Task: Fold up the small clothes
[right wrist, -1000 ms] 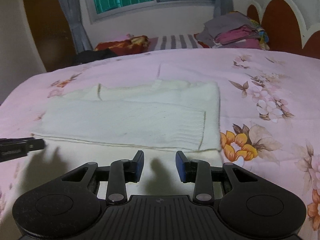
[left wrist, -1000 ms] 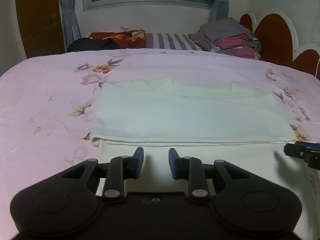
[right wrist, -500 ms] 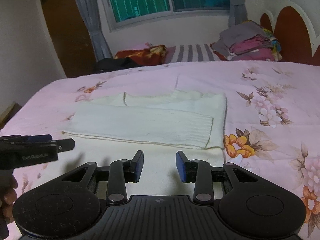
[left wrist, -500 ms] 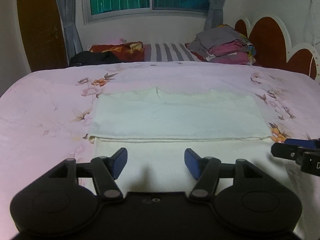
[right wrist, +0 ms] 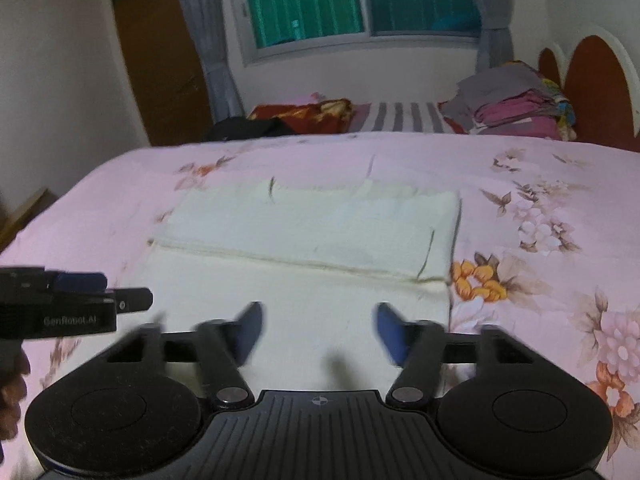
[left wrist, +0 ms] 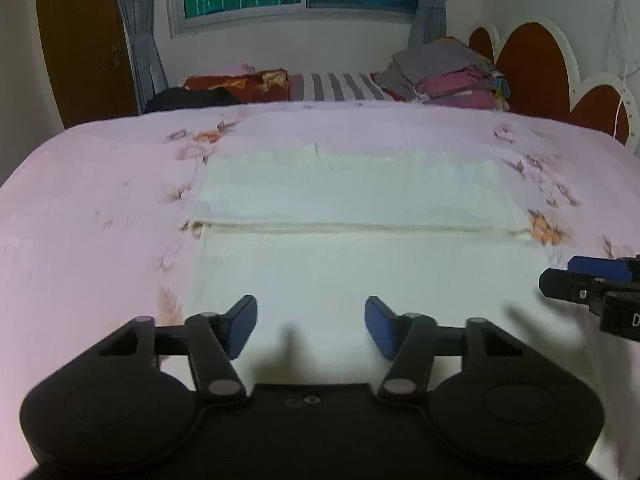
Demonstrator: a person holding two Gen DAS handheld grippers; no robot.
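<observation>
Both grippers have backed off toward the near edge of the bed since a second ago, so more of the cream garment (left wrist: 352, 200) shows in each view; the left gripper (left wrist: 311, 326) went from nearly pinched to spread wide, then eased in a touch, nothing between its blue pads; the right gripper (right wrist: 318, 330) has just been opening too, jaws apart and empty, a bit blurry; the garment lies flat on the pink floral bedspread (left wrist: 100, 208), its far part folded over with the edge running straight across; further back, a pile of folded clothes (left wrist: 448, 76) sits by the headboard.
</observation>
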